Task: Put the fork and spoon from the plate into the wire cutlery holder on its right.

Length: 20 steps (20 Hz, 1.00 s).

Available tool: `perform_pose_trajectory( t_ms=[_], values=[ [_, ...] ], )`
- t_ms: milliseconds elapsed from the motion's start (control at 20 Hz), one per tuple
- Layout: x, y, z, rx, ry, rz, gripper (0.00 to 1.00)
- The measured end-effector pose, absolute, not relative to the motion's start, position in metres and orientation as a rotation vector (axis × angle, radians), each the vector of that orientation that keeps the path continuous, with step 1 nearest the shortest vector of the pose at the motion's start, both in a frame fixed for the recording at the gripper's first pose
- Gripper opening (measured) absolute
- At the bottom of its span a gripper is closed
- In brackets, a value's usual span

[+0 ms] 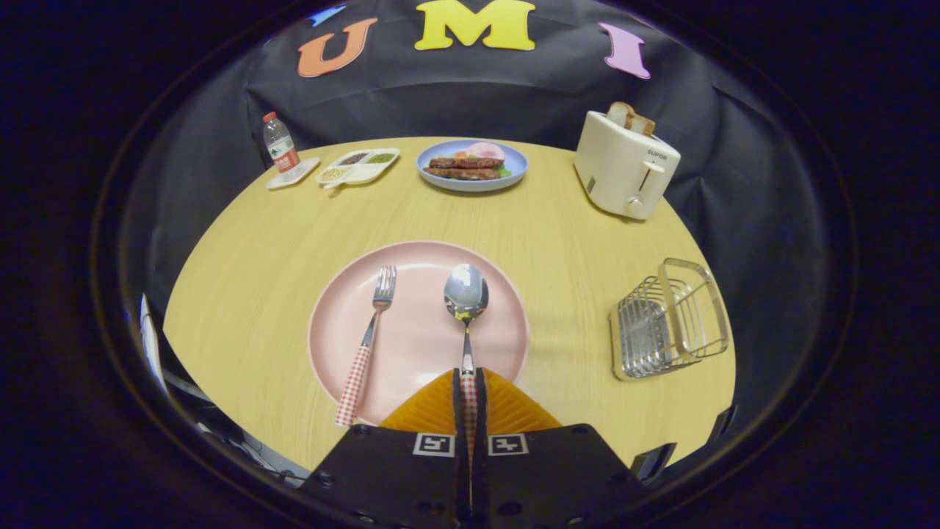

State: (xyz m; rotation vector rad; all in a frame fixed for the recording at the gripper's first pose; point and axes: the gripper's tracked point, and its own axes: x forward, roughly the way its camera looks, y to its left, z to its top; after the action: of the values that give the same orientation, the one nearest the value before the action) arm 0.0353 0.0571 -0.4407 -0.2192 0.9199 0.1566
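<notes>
Gripper (468, 382): fingers pinching spoon (466, 305) handle on pink plate (418, 257); fork (366, 345) alongside; wire cutlery holder (668, 319) rightward; toaster (624, 165) beyond.

Your one camera rides on the gripper (468, 382), looking forward and slightly down along its two fingers, which sit closed on the spoon (466, 301) handle. It hangs low over the near edge of the worktop (558, 220), close to the pink plate (330, 323) just ahead, facing the booth wall beyond.
</notes>
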Motion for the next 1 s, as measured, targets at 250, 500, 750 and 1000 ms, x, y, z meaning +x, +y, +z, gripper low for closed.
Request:
perform_pose_trajectory(
  t_ms=[250,500,750,1000],
  values=[
    [0.037,0.025,-0.393,-0.193,0.881,0.135,0.02],
    [0.045,-0.022,-0.356,-0.182,0.849,0.072,0.02],
    [0.046,-0.067,-0.339,-0.195,0.862,0.014,0.02],
    [0.039,-0.092,-0.336,-0.190,0.974,0.013,0.02]
  ],
)
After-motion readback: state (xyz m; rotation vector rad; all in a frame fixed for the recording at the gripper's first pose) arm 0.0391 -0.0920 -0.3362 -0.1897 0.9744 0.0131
